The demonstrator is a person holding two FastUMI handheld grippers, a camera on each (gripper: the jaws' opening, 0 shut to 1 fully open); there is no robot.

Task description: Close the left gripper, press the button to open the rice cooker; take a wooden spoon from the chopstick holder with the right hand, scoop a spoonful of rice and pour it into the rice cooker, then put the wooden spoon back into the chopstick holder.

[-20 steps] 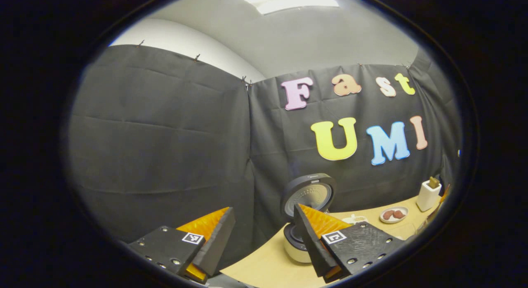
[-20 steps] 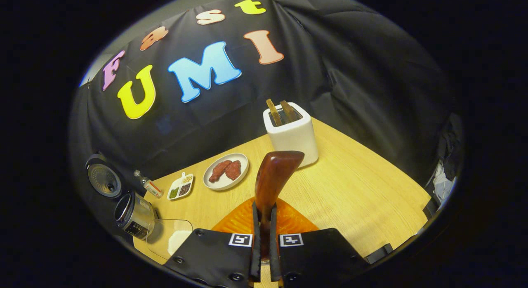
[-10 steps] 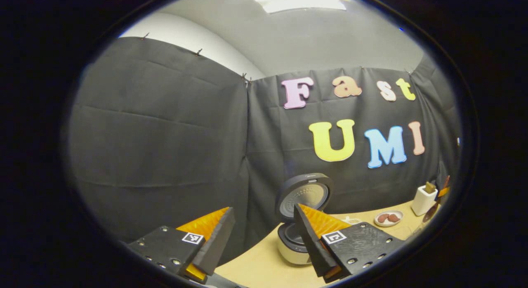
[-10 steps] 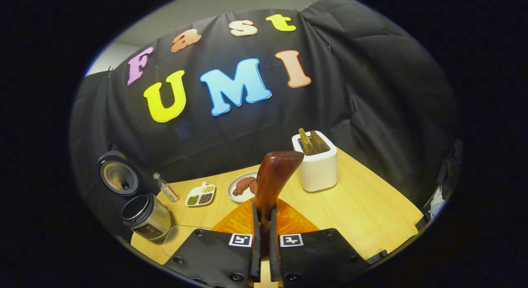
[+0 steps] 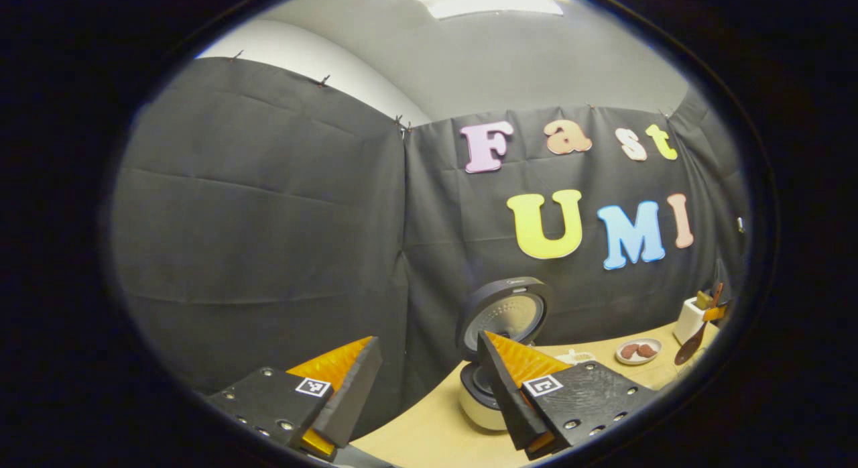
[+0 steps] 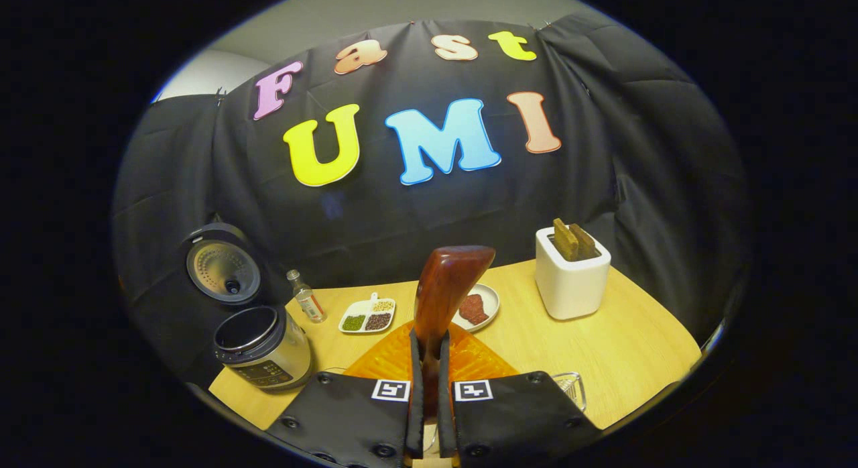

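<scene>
**Spoon clamped in the right tongs, cooker standing open**

In the left gripper view, the left tongs (image 5: 423, 377) sit at six o'clock with their two fingers well apart and nothing between them. Just past the right-hand finger, at about five o'clock, the rice cooker (image 5: 484, 395) stands on the tabletop (image 5: 429, 434) with its lid (image 5: 504, 314) swung up. Farther toward three o'clock lie a small plate (image 5: 638, 351) of reddish food and the white chopstick holder (image 5: 690, 319); beside the holder, the wooden spoon (image 5: 690, 347) hangs bowl-down in the other tongs.

In the right gripper view, the rice cooker (image 6: 263, 348) sits at eight o'clock, lid (image 6: 223, 265) raised behind it and pot open. Moving right come a small bottle (image 6: 307, 306), a divided dish (image 6: 367, 316) of grains and the plate (image 6: 477, 308), partly hidden by the spoon. The right tongs (image 6: 429, 414) at six o'clock are pressed together on the wooden spoon (image 6: 446, 287), which rises upright from between the fingers toward the centre. The chopstick holder (image 6: 571, 281) stands at three o'clock, well apart from the spoon, with two wooden handles poking out. A clear container edge (image 6: 570, 386) shows just right of the tongs.
</scene>
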